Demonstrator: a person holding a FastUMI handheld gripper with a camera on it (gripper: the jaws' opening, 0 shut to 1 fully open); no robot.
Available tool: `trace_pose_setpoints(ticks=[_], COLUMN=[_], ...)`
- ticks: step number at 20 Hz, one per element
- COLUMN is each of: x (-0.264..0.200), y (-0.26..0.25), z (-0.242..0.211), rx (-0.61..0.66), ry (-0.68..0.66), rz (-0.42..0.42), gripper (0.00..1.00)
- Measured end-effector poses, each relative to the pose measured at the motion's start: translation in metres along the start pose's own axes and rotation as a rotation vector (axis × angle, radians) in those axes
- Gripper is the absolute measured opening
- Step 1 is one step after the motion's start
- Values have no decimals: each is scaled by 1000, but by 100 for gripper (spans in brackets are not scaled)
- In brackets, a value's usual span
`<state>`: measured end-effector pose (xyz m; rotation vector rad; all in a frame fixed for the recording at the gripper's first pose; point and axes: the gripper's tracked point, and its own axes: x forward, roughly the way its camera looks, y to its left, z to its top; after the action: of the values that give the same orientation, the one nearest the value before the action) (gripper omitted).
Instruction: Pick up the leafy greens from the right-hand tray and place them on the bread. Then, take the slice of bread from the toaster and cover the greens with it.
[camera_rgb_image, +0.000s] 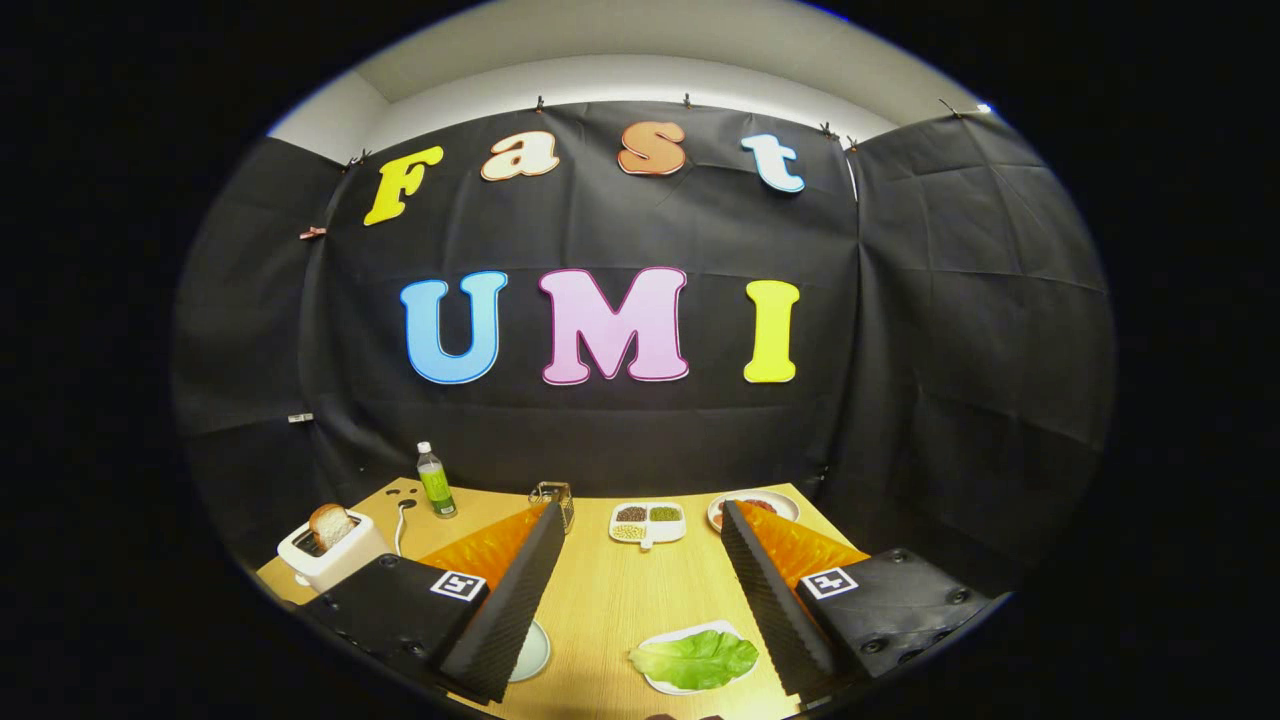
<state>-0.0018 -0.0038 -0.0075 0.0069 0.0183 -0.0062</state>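
Note:
A green lettuce leaf (695, 659) lies on a small white tray (668, 685) on the wooden table (610, 600), low between my fingers and closer to the right one. A white toaster (330, 558) stands at the left beyond the left finger, with a slice of bread (330, 524) sticking up out of its slot. My gripper (642, 512) is open wide and high above the table, with nothing between its fingers. The edge of a white plate (533, 652) peeks out beside the left finger; what lies on it is hidden.
At the back of the table stand a green bottle (436, 482), a small metal grater-like object (554, 502), a divided white dish of beans (648, 523) and a plate with reddish food (757, 506). The toaster's cord (402, 525) runs toward the bottle.

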Motion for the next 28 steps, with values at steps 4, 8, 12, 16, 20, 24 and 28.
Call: trace_pose_setpoints(ticks=[4, 8, 12, 16, 20, 24, 28], x=[1, 2, 4, 6, 7, 7, 8], y=[-1, -5, -9, -16, -19, -20, -19], z=[-5, -10, -15, -19, -25, -32, -36], rx=[7, 9, 18, 31, 38, 44, 45], ry=[19, 41, 59, 74, 96, 118, 137], rz=[4, 2, 1, -7, -3, 9, 31], gripper=[98, 98, 98, 98, 98, 98, 97])
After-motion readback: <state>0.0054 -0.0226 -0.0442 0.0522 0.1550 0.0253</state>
